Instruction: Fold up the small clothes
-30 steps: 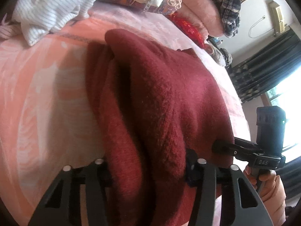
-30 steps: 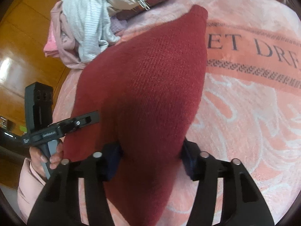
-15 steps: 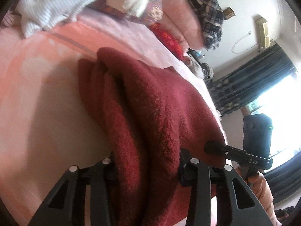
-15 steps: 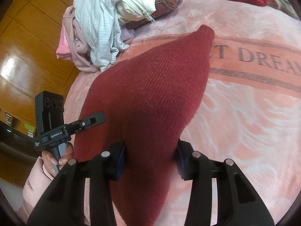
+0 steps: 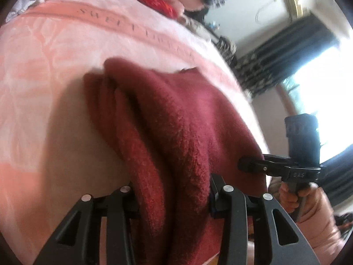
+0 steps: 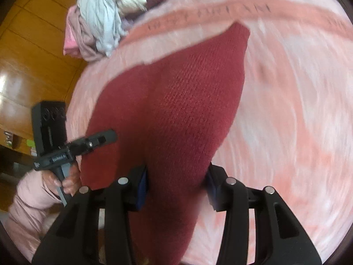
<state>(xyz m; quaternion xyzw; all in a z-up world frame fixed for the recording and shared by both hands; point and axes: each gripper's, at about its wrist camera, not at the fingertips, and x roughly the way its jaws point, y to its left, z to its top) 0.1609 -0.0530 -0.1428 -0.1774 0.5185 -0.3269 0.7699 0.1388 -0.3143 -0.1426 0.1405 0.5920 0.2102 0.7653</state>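
A dark red knitted garment [image 5: 176,128] hangs stretched between both grippers above a pink lettered blanket [image 5: 55,55]. My left gripper [image 5: 172,194] is shut on one bunched edge of it, with folds of cloth filling the jaws. My right gripper [image 6: 176,183] is shut on the other edge of the garment [image 6: 176,101], whose far corner points away over the blanket [image 6: 297,99]. Each gripper shows in the other's view: the right one [image 5: 249,165] and the left one [image 6: 106,138], each held by a hand.
A heap of loose clothes [image 6: 106,19], striped white, cream and pink, lies at the bed's far left edge. A red cushion [image 5: 154,0] and more clothes lie at the head of the bed. Wooden floor [image 6: 28,66] lies beyond the left edge. Dark curtains [image 5: 286,53] flank a bright window.
Both grippers have lifted and pulled back with the red garment, so more blanket shows beyond it. The clothes heap has slid toward the top edge of both views.
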